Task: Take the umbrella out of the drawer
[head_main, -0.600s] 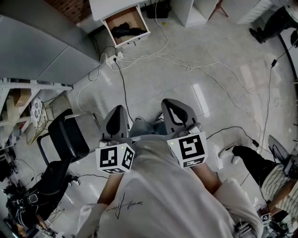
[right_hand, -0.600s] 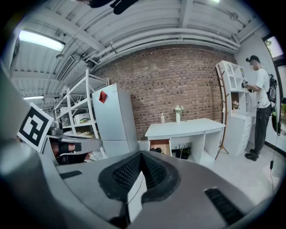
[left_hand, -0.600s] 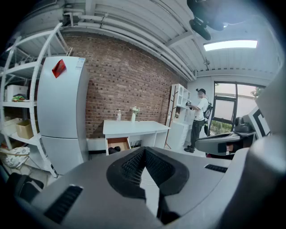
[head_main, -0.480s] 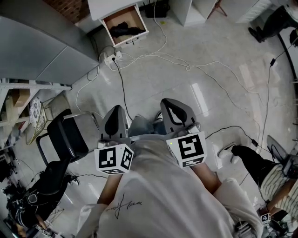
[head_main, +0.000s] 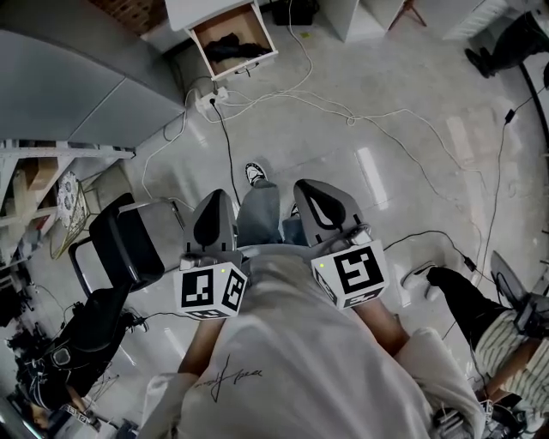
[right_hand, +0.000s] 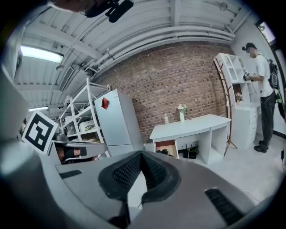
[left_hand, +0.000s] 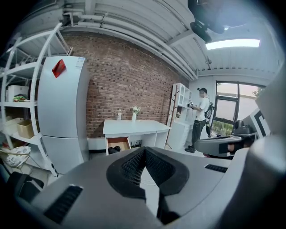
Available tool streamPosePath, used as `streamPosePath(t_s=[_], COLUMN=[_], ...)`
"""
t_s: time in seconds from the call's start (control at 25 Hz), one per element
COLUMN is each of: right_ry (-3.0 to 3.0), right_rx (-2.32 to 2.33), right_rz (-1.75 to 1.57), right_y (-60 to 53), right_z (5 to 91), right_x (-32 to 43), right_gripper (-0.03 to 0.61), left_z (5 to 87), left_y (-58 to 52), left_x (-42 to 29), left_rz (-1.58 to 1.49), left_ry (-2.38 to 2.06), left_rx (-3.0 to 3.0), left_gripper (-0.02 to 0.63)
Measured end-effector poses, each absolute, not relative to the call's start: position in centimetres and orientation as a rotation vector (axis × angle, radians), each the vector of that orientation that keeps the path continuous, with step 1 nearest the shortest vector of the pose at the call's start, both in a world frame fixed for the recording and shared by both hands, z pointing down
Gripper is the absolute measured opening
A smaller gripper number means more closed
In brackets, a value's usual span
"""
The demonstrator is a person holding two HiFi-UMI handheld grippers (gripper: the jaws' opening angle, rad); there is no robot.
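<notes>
Your front foot has just swung forward. There's a shoe (head_main: 255,174) and a jeans leg out on the floor (head_main: 360,129) ahead of you now that weren't there a moment ago, so you're walking up to the desk (head_main: 202,9). You're not at it yet, and the actual grab hasn't started.

The umbrella (head_main: 230,50) looks like that dark bundle in the open drawer (head_main: 214,24) under the desk's left end. It's lying across the drawer, closer to the front edge than the back, and well away from both tools.

The left gripper (head_main: 217,202) has its jaws closed with nothing between them. The right gripper (head_main: 310,190) is the same, pads together and empty. Both are tucked in close to your body and tipped a bit downward. You'll need to open one up once you're at the drawer.
</notes>
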State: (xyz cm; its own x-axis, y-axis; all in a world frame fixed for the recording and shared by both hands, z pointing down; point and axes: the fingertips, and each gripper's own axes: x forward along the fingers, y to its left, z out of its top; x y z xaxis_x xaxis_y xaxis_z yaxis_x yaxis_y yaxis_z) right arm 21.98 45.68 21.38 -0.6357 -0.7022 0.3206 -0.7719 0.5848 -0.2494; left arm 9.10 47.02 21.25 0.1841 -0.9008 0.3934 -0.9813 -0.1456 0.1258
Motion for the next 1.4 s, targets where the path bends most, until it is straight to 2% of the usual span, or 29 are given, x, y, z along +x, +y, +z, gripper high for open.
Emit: streamPosePath(t_s=[0.48, 1.0, 1.4], right_ry=[-2.666, -2.645, -2.610], right_rx=[1.235, 1.106, 1.070], right_rz=[0.536, 0.510, 0.516], right_y=[41.4, 32.1, 20.6], right_z=[20.7, 21.0, 20.2], right_x=[20.5, 14.5, 9.0], right_gripper=[0.015, 0.015, 0.015], left_z=[20.0, 19.8, 18.8], left_y=[42.4, 32.4, 21.4], left_x=[8.2, 5.2, -1.3], left_rz=[0.297, 0.217, 0.142], left_ry=[-1.773, -1.702, -1.695], left_rx=[2.159, 2.256, 2.200], left_gripper=[0.011, 0.012, 0.012])
